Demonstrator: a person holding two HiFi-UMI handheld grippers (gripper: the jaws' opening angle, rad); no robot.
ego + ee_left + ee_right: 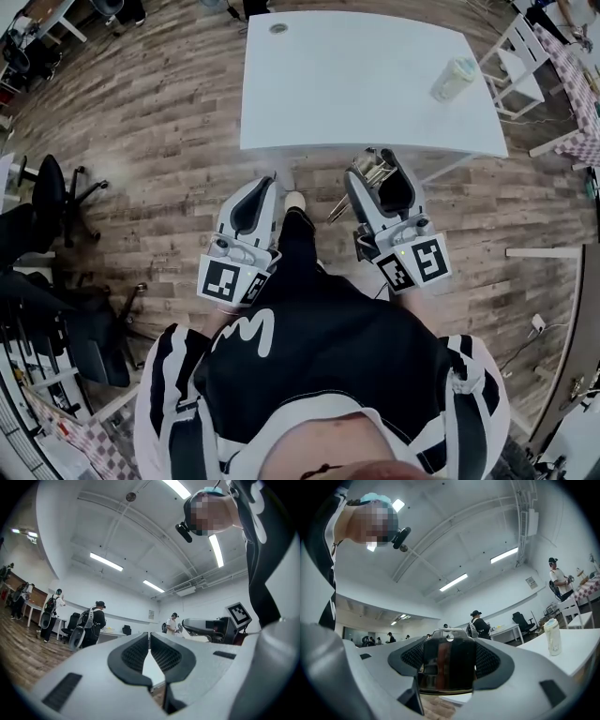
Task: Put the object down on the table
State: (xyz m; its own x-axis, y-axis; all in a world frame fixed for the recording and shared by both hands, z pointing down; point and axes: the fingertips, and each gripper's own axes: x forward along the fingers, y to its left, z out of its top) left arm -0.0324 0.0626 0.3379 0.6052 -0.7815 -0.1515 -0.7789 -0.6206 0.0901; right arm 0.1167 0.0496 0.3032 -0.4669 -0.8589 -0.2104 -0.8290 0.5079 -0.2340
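The person's black-and-white top [319, 375] fills the near part of the head view, with both grippers held out in front of it over the wood floor [141, 141]. The left gripper [270, 184] has its jaws drawn together, the dark pads meeting at the tips with only a thin slit lower down, and nothing sits between them. The right gripper [375, 161] is clamped on a shiny metal object [376, 170]. In the right gripper view this object [450, 665] fills the space between the two pads and reflects the room darkly. It hangs in the air just short of the near edge of the white table [356, 103], toward that edge's right half, not resting on the surface. Farther on, a pale cup [454, 79] stands by the table's right edge, well apart from the grippers. A round cable hole [278, 28] lies near the far edge. Beyond the right edge stands a white chair [517, 66].
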